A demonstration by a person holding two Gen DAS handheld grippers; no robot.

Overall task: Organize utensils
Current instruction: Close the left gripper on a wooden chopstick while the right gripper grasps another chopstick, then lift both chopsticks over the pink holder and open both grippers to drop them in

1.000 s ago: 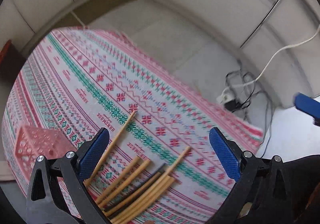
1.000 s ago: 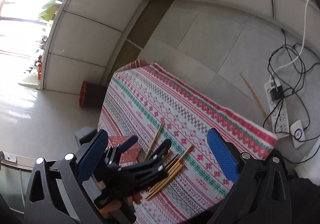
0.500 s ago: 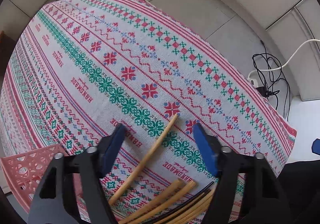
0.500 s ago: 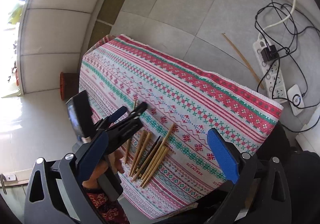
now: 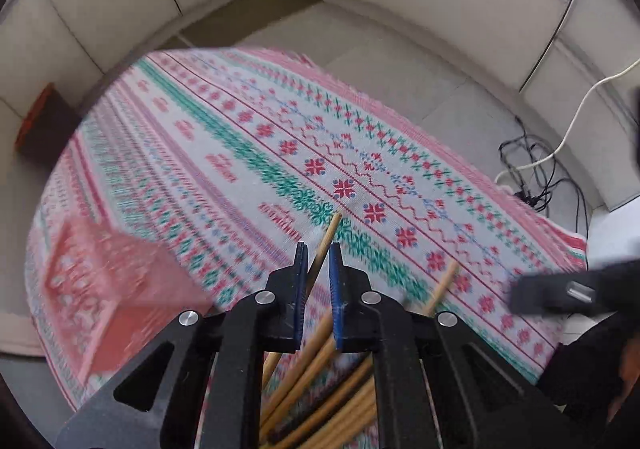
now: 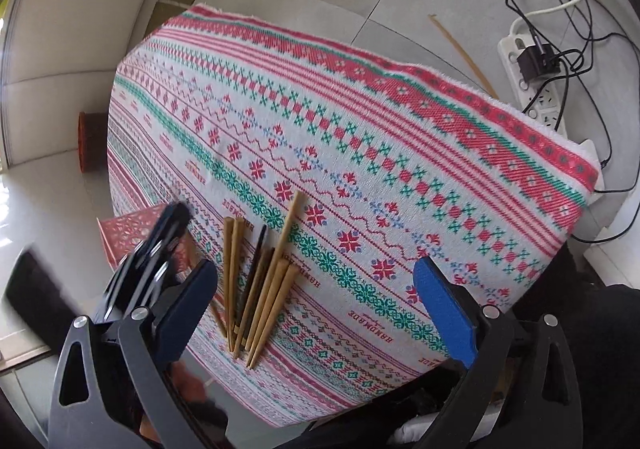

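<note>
One chopstick (image 5: 326, 239) gripped by left gripper (image 5: 318, 269).
Its long axis runs near-to-far; pink basket (image 5: 92, 281) lies left; right gripper (image 6: 320, 289) is held wide, empty.

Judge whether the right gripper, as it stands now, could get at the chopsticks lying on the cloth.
Probably yes. The right gripper is open above the chopsticks, and nothing covers them. The left gripper, shut on one chopstick, crowds only the pile's left side.
</note>
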